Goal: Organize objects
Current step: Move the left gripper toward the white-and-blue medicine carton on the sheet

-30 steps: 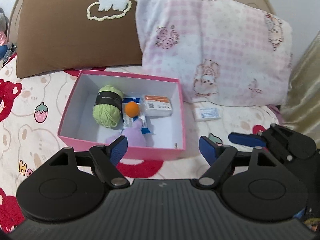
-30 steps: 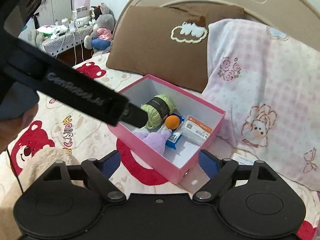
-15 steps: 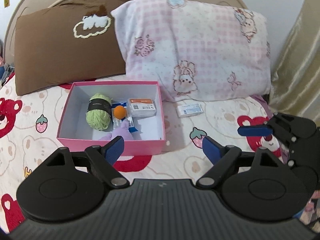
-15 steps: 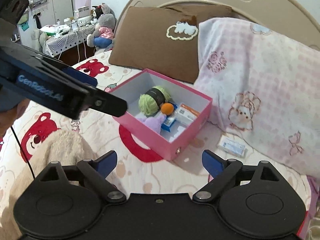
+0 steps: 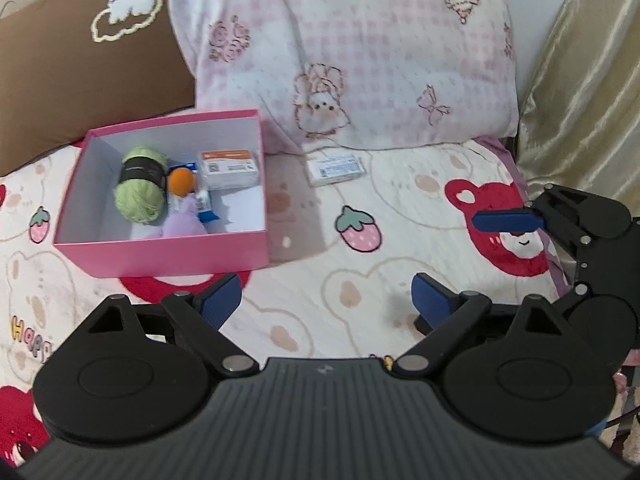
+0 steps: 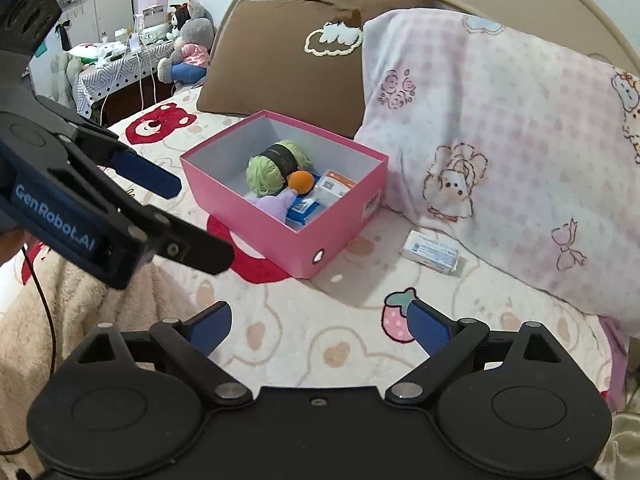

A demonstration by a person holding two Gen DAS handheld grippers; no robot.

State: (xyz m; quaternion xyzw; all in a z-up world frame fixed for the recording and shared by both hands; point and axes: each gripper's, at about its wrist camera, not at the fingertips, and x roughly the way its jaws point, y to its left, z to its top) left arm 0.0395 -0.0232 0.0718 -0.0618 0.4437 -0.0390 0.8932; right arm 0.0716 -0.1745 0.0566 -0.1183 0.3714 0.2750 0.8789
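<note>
Left gripper (image 5: 326, 298): hovering over the fleecy bear-print blanket (image 5: 340, 280), blue-padded fingers spread wide, gripping nothing.
Right gripper (image 6: 320, 326): also gaping wide and carrying nothing.
Pink box (image 6: 340, 220): rectangular cardboard, lidless, sitting on the blanket before the pillows.
Box contents: fuzzy green yarn ball (image 5: 140, 190) wearing a black band, round orange ball (image 5: 182, 180), soft purple plush (image 5: 184, 224), flat white carton (image 5: 230, 168).
Small white packet (image 5: 336, 168): lying outside the box, just below the pink checked pillow (image 5: 360, 52).
</note>
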